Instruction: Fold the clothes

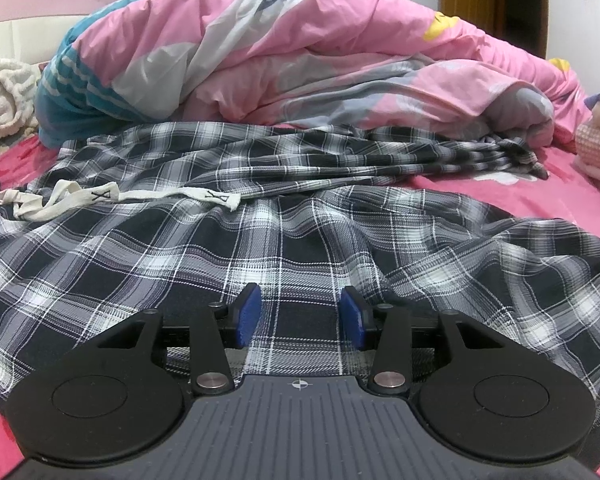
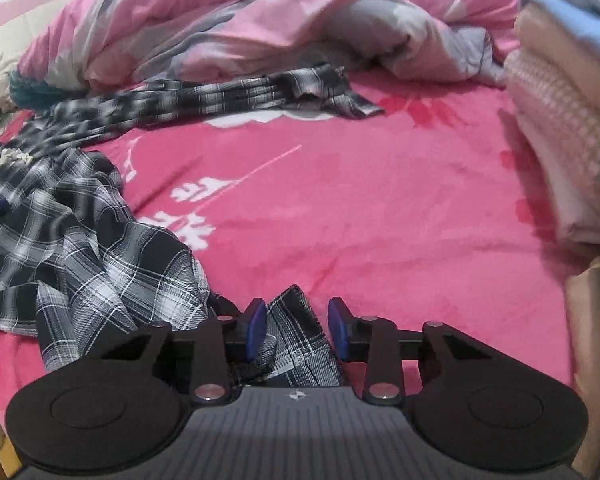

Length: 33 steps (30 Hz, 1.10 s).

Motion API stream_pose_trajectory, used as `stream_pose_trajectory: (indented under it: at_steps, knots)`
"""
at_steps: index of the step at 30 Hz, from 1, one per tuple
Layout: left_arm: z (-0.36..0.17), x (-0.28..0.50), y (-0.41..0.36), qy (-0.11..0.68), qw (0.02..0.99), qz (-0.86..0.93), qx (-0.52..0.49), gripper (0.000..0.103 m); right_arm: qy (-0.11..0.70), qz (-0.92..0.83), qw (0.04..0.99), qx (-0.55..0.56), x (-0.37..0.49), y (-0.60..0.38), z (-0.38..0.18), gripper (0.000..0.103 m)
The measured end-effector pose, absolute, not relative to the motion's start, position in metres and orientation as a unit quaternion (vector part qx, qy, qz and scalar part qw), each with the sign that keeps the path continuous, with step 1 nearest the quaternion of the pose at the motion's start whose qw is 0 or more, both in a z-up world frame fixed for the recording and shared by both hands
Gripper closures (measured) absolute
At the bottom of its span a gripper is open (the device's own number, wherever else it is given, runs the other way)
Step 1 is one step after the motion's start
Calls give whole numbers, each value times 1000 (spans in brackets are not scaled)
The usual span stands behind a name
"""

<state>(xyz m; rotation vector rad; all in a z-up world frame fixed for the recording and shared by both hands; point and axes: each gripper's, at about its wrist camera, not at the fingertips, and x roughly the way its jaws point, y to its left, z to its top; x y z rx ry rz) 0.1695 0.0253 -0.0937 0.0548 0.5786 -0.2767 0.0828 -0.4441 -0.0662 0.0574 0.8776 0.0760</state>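
A black-and-white plaid garment point(image 1: 284, 240) lies spread and wrinkled over the pink bed sheet point(image 2: 360, 200). Its white drawstring point(image 1: 112, 196) rests across the waist at the left. My left gripper point(image 1: 300, 312) hovers low over the near part of the plaid cloth; its blue pads point(image 1: 249, 316) stand apart with flat fabric below them. In the right wrist view the plaid garment point(image 2: 80, 248) bunches at the left, and one leg point(image 2: 220, 92) stretches toward the quilt. A hem corner point(image 2: 292, 344) lies between the pads of my right gripper point(image 2: 296, 328), which is open, with sheet showing beside the right pad.
A heaped pink, grey and teal quilt point(image 1: 300, 48) fills the back of the bed. A stack of folded clothes point(image 2: 560, 128) stands at the right edge. A white fluffy blanket point(image 1: 4, 96) lies at the far left.
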Motion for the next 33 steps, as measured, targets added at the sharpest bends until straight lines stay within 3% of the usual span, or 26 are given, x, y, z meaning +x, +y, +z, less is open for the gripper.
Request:
stream_pose_trajectory:
  at_steps: [2,3,4,17,23,29,33]
  knots:
    - [-94,170,25,284,949,-135,28,59,422,40,905,36,82,-445,-69,73]
    - [-94,170,25,284,949,-135,28,59,419,37,907,33,80,-444,-68,83]
    - [-94,170,25,284,949,-135,28,59,416,35,908,30,78,-443,-68,101]
    - [-93,170,24,286,948,-135,33,59,276,-191,942,30,82,-527,8,101]
    - [-94,170,23,286,948,-134,37,59,278,-259,925,14,94,-544,3,101]
    - [-94,170,23,286,948,-134,37,59,309,-281,906,-62,113,-524,-17,95]
    - [-94,170,23,286,948,-134,37,59,309,-284,902,-101,112,-508,-19,64]
